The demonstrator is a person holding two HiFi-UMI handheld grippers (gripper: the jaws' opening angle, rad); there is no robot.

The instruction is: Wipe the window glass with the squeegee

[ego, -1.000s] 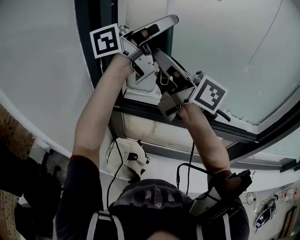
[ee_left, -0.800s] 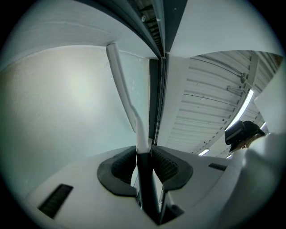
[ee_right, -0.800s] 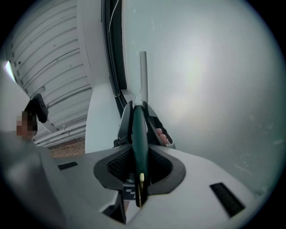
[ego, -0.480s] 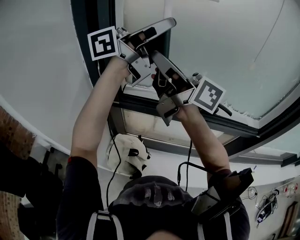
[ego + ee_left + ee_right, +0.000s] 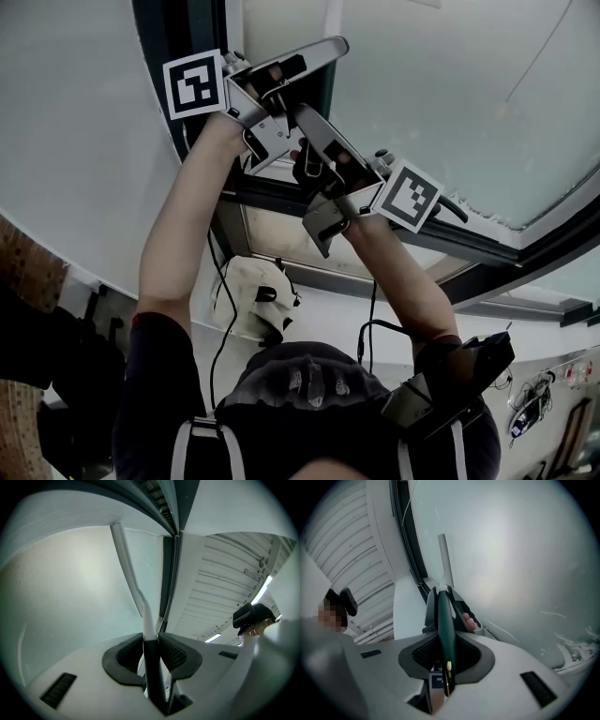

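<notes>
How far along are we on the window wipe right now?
Done: much of the glass looks streak-free. In hand: left gripper and right gripper are both shut on the squeegee, held up near the frame. Left: smears show near the pane's edge.

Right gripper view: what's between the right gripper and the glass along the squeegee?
The left gripper, shut on the same squeegee further up; the right gripper view shows it.

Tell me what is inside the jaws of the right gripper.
The right gripper is shut on the dark green squeegee handle, which points at the window glass. Its pads cover the stretch they clamp, and the blade cannot be seen.
</notes>
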